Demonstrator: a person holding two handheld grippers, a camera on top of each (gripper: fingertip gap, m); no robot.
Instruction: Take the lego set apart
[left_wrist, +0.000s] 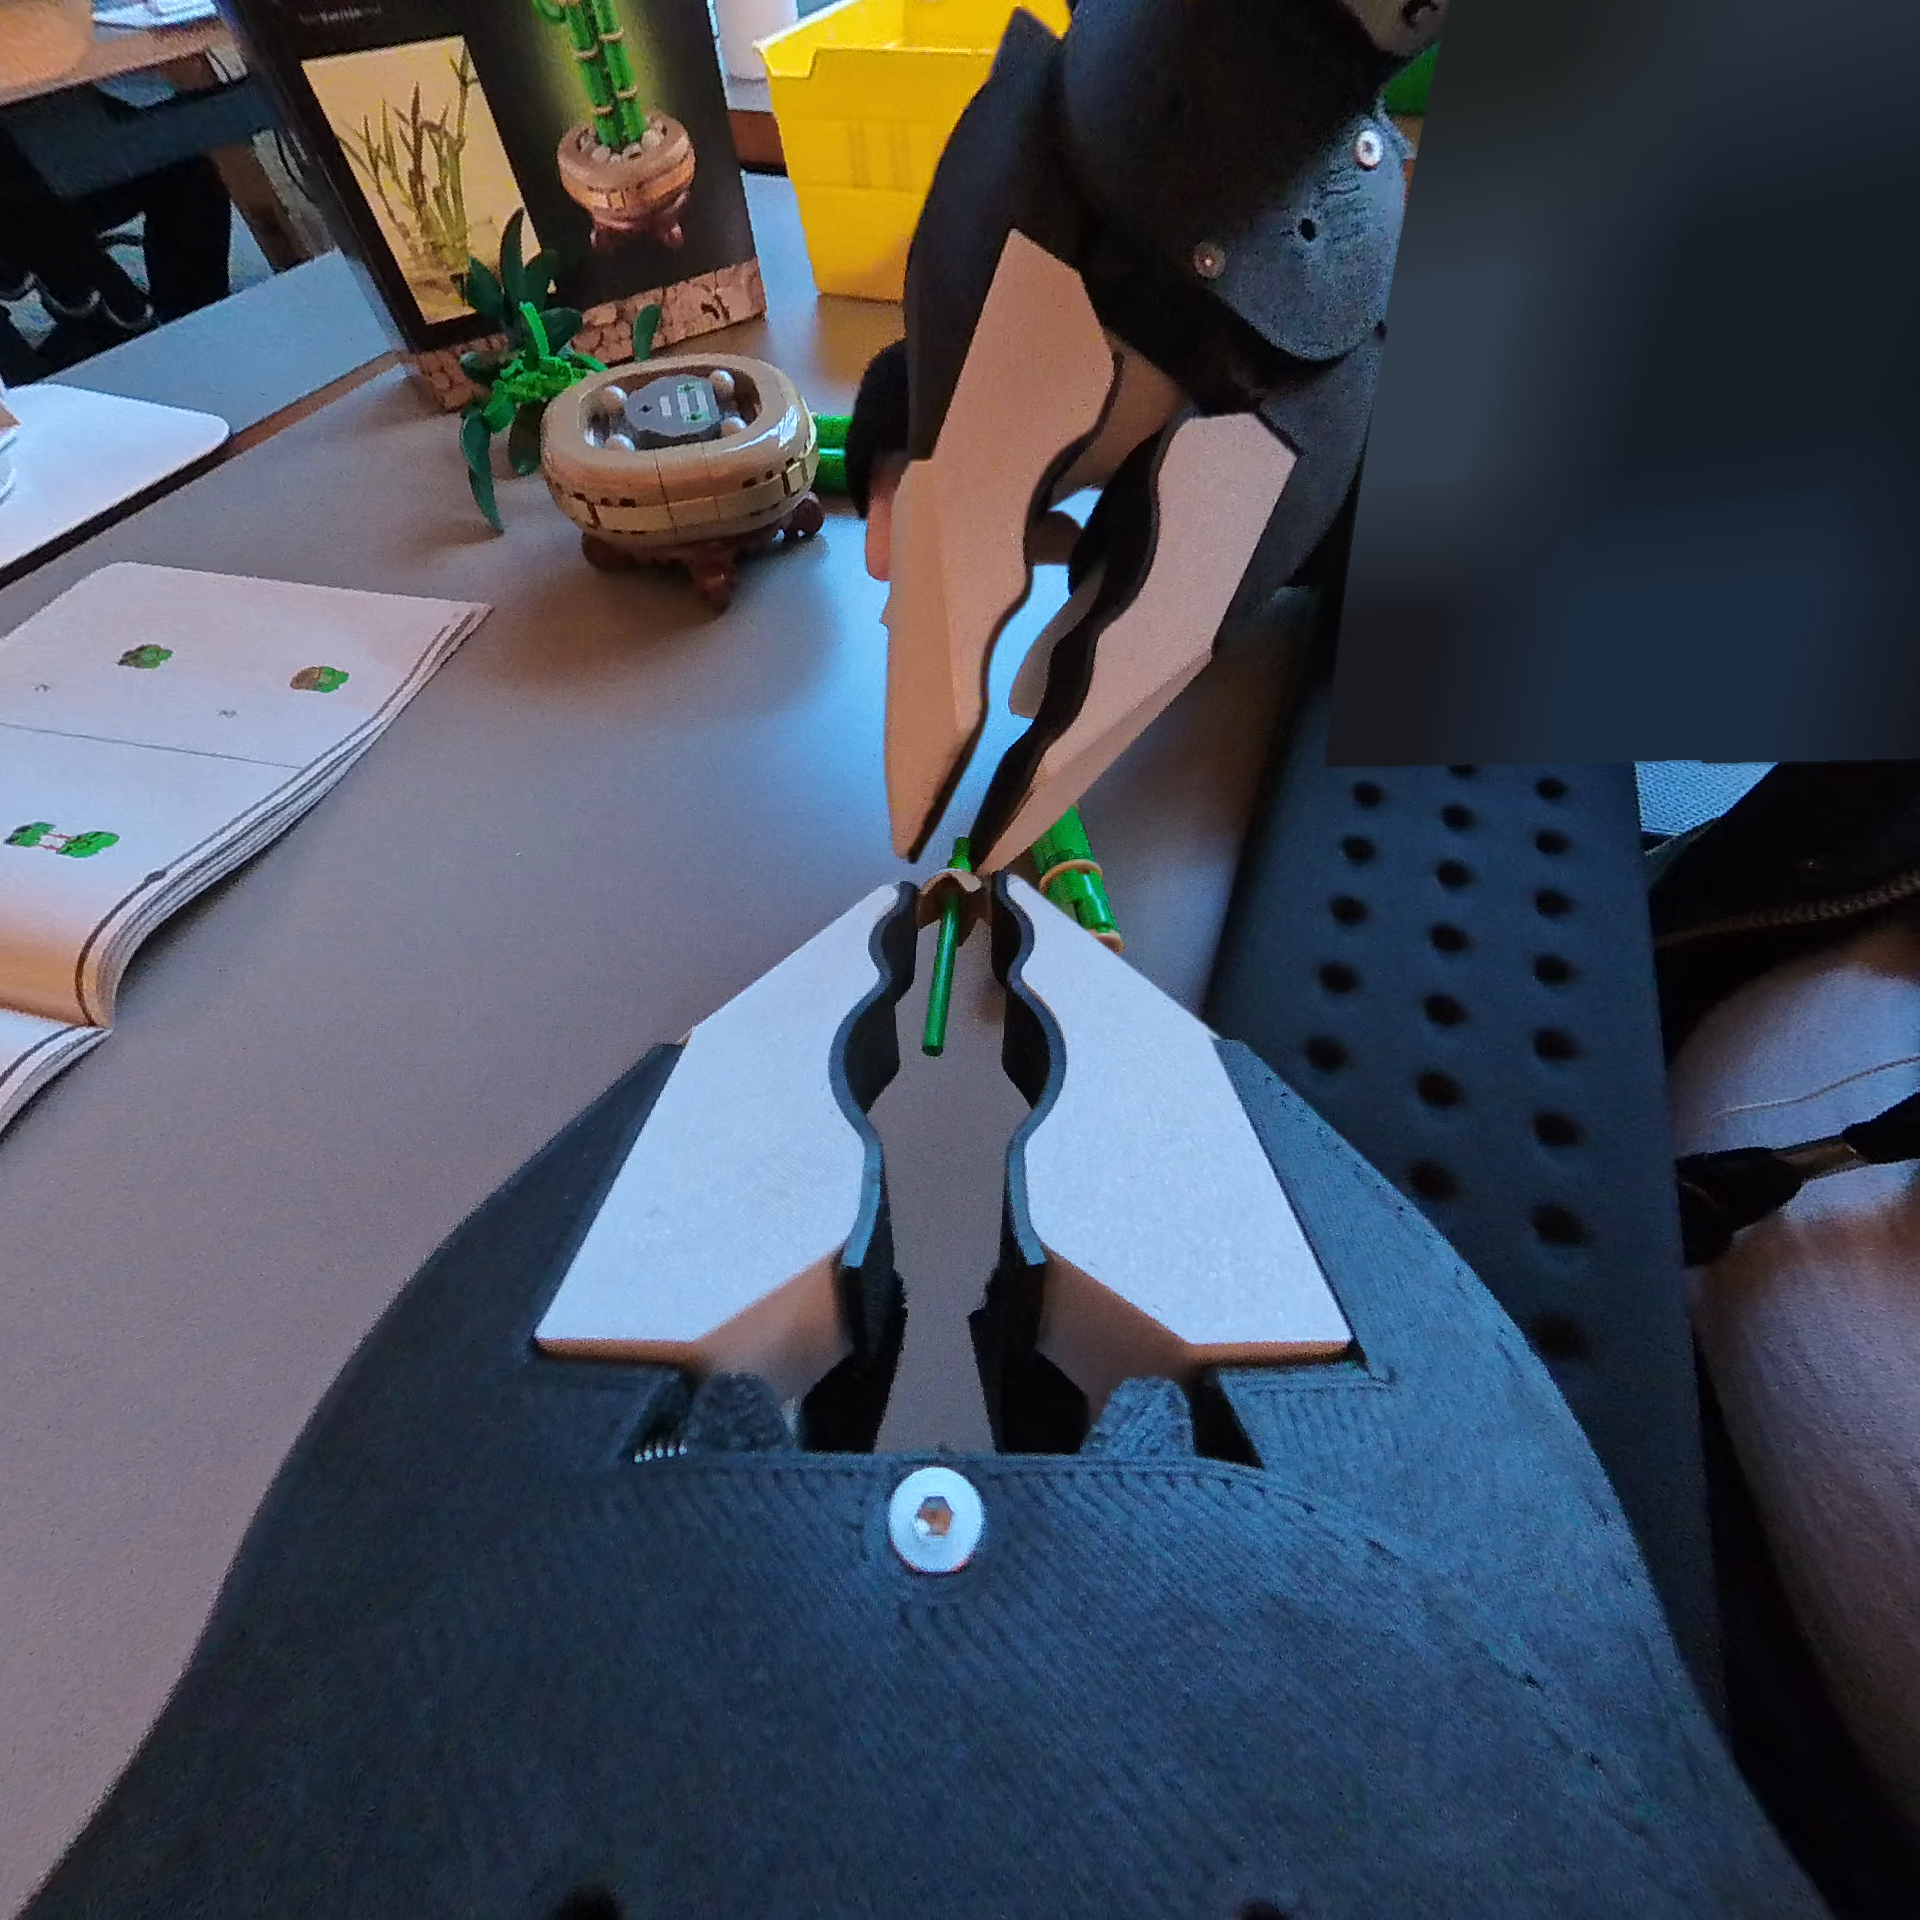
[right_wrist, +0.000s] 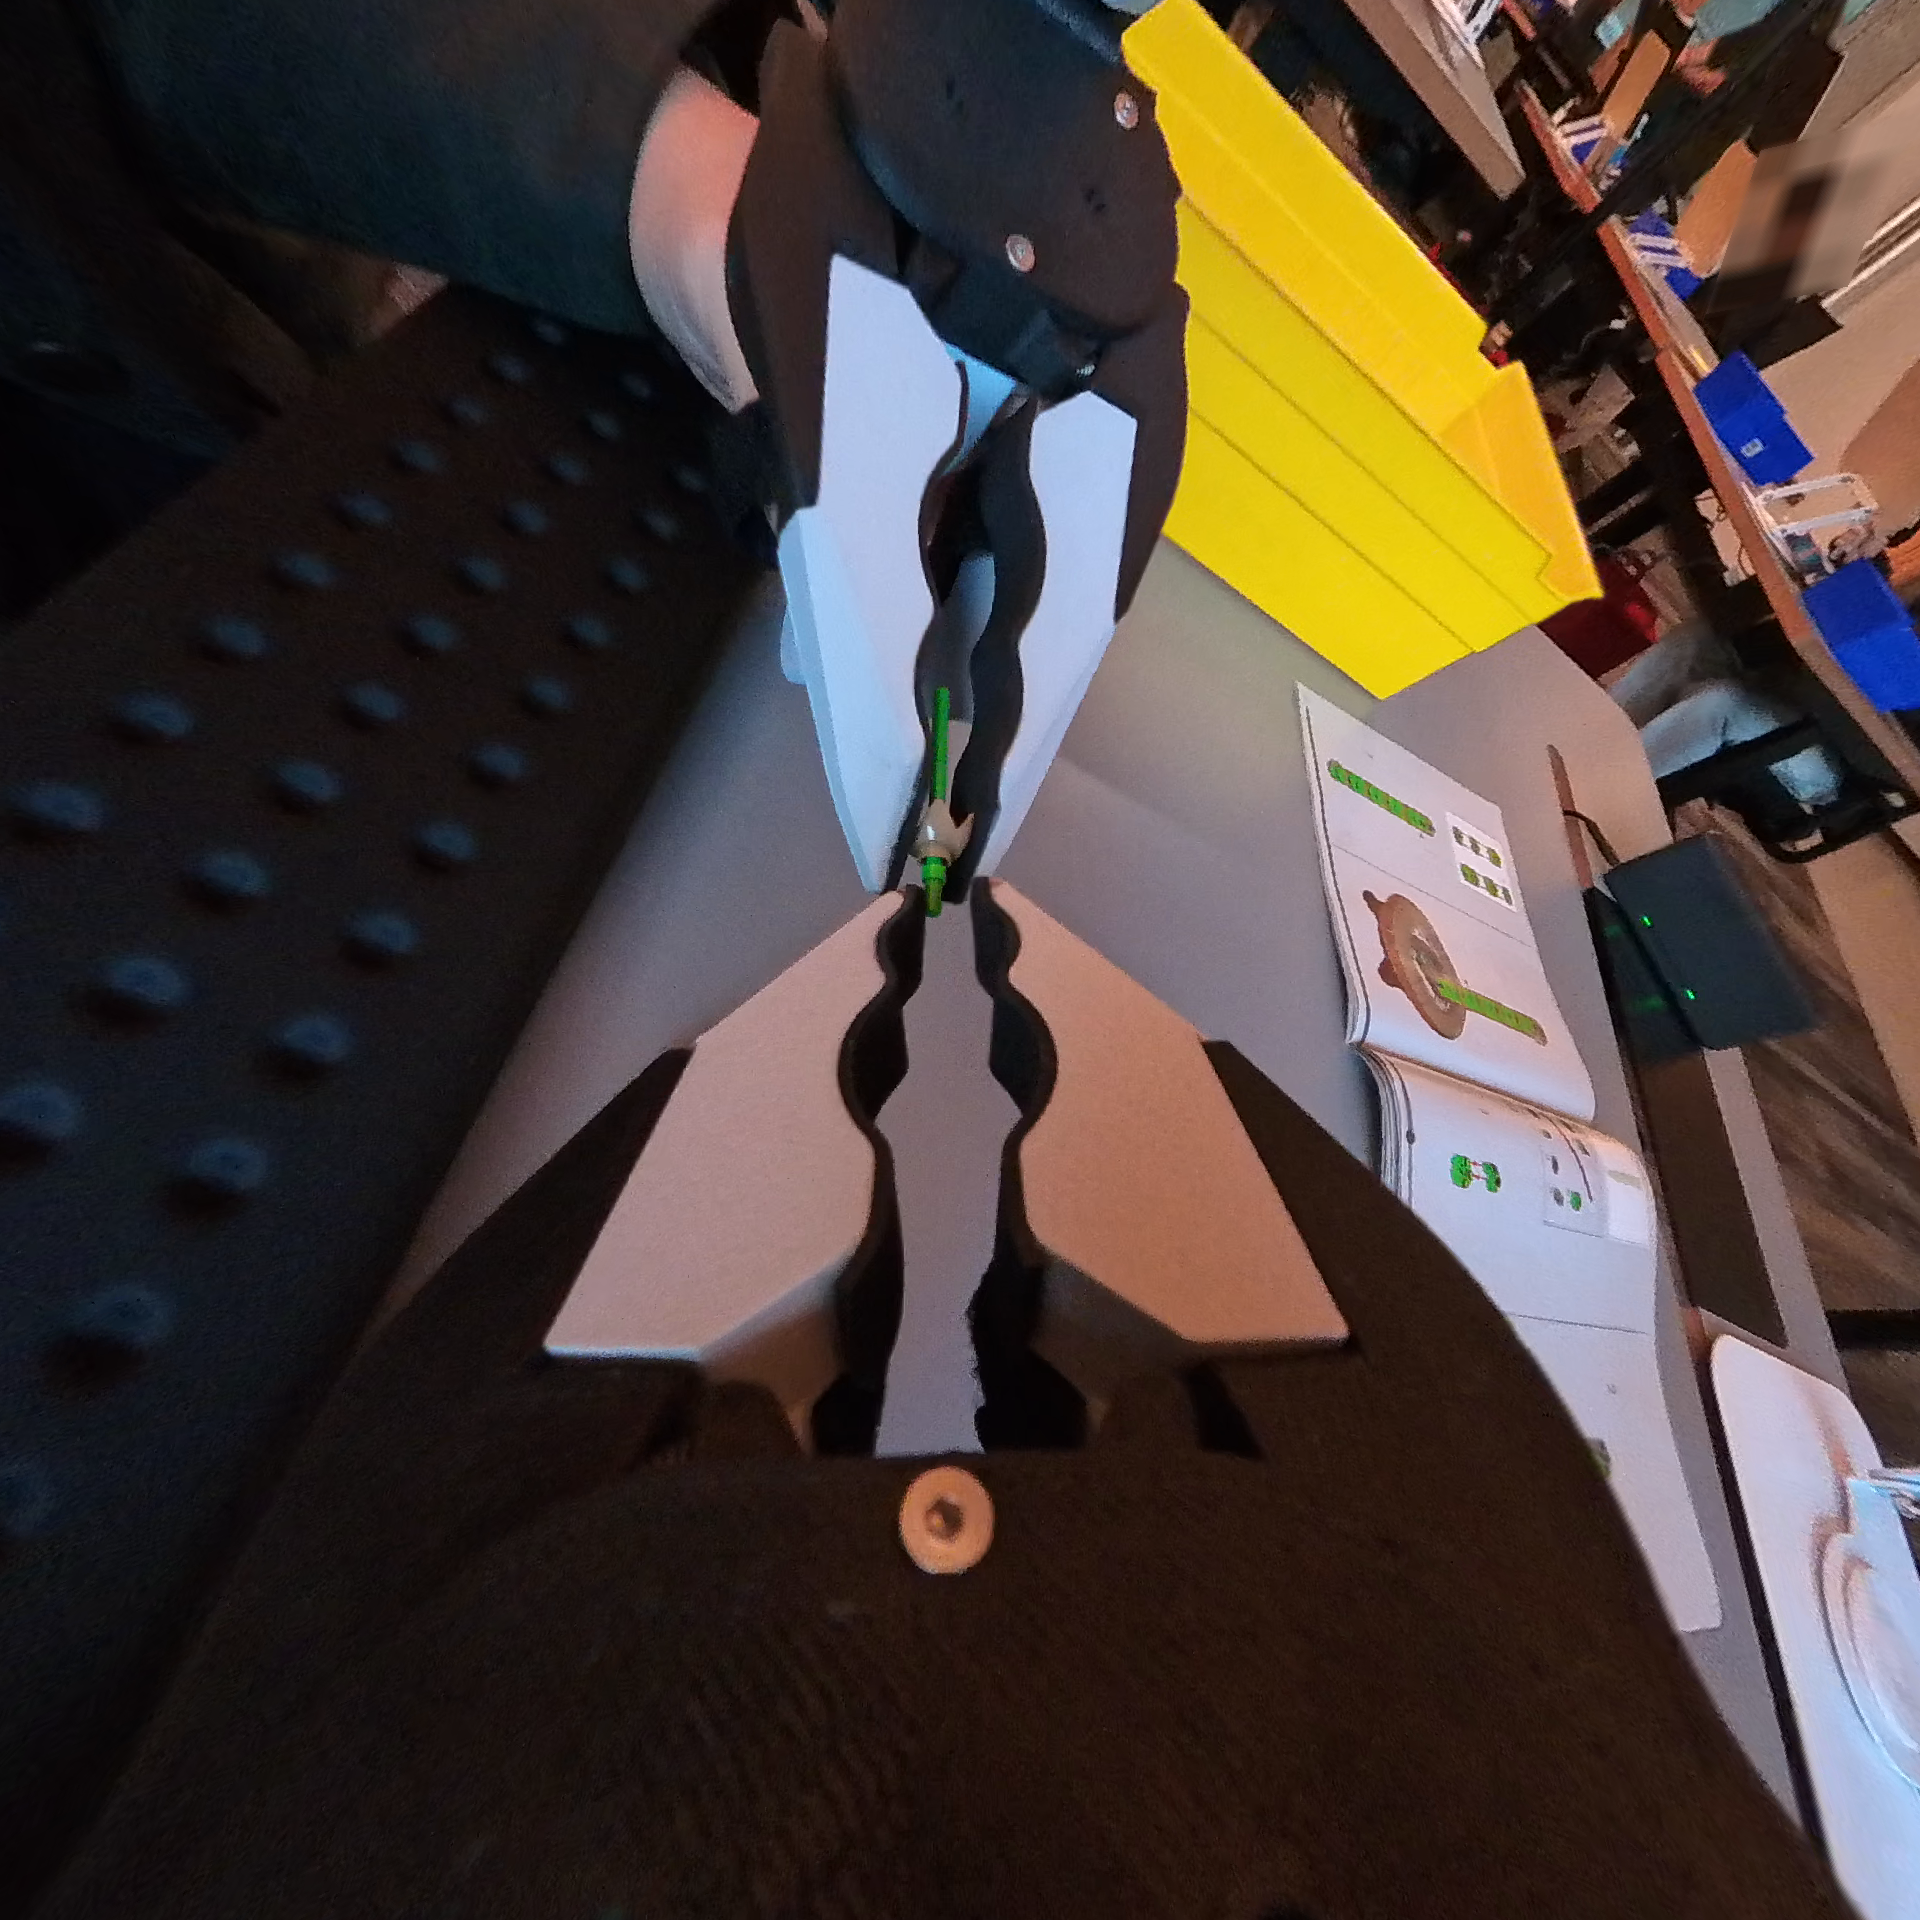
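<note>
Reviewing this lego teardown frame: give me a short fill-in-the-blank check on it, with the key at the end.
1. The left gripper pinches a small tan piece threaded on a thin ___ rod, whose upper end sits in the right gripper.
2. The bin at the back of the table is ___.
3. The instruction booklet lies ___ on the table.

Missing words: green; yellow; open.
</note>
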